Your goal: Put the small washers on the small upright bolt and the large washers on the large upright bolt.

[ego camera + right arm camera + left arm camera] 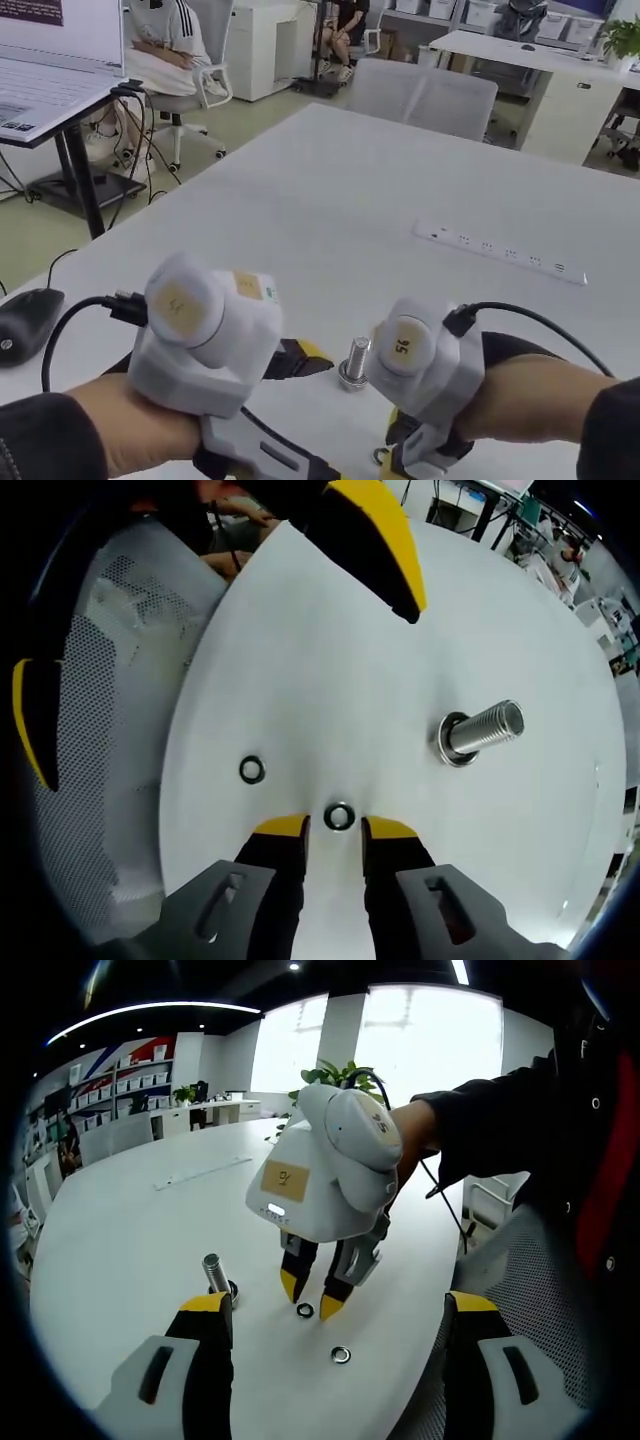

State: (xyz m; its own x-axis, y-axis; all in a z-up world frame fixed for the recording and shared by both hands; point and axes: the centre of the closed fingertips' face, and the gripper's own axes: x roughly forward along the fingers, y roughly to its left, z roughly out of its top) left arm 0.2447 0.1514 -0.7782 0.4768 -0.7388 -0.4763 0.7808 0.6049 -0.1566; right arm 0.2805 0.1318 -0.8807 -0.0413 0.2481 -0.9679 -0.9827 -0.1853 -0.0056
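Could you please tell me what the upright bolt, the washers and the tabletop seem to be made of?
Upright bolt: likely steel; bright silvery threads with glints. Two washers: probably metal too; darker grey rings, slight sheen. Tabletop: smooth matt white, perhaps laminate; cannot tell for sure.

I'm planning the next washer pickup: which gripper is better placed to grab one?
Right. The right gripper has its tips on either side of a washer, with the jaws slightly parted. The left gripper hangs wide open, farther back from it.
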